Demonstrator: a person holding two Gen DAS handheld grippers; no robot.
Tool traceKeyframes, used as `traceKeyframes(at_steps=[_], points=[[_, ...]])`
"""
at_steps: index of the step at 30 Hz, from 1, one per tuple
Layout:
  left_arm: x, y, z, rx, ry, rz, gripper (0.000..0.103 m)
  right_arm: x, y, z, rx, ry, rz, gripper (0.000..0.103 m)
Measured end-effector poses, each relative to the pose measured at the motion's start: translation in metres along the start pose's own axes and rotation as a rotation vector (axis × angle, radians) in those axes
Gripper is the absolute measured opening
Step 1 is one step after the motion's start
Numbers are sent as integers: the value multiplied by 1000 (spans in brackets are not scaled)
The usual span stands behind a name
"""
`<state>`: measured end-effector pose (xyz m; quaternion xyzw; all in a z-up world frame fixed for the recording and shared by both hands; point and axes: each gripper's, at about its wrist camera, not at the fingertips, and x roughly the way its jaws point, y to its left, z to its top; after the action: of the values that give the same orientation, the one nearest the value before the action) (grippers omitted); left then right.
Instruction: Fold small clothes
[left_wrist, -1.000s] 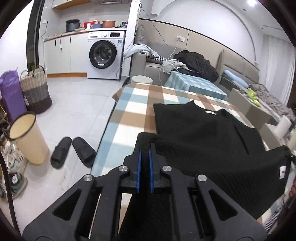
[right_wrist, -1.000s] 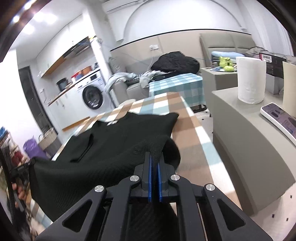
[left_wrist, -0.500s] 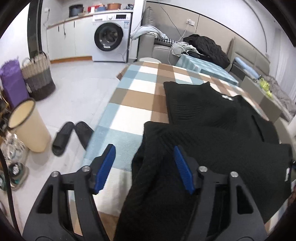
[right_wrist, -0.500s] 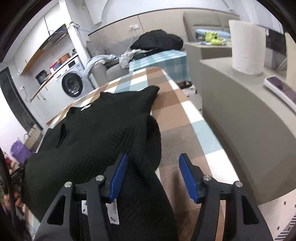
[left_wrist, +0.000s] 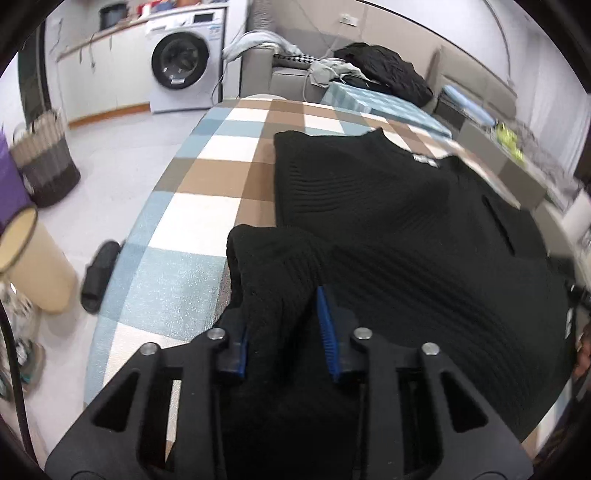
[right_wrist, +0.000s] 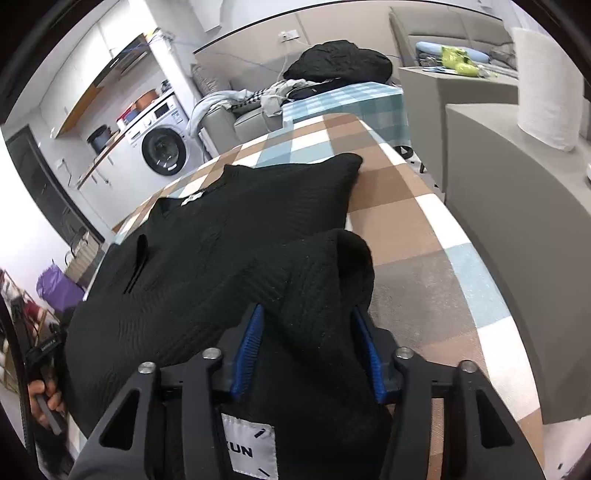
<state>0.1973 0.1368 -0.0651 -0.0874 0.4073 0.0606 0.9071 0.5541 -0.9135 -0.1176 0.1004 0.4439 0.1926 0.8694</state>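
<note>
Both tools, left tool (left_wrist: 286, 334) & right tool (right_wrist: 308, 350), closing w/ black ribbed knit top (left_wrist: 406, 236) bunched between; a thick wad may fold crooked.

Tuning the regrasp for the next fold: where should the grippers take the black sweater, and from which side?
Take the black sweater at the two near corners of its folded-over edge, one per gripper, coming from the near table edge. That doubled edge bunches up off the checked tablecloth, and fabric already sits between both sets of closing jaws: left gripper, right gripper.
</note>
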Motion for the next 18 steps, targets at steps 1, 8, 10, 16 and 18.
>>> traceKeyframes(at_steps=[1,8,10,16,18], points=[[-1,-3,-1,15,-1,9,24,1,1,-1,-11,7,-3,42],[-12,-9,-11,45,-5,28,24,5,7,-2,-74,29,-21,34],[-16,-10,-15,53,-7,34,24,5,6,-2,-80,31,-20,34],[-27,-9,-24,58,-6,29,24,5,2,-2,-95,41,-12,34],[-32,-9,-29,66,-5,32,24,3,2,-3,-108,44,-13,34]])
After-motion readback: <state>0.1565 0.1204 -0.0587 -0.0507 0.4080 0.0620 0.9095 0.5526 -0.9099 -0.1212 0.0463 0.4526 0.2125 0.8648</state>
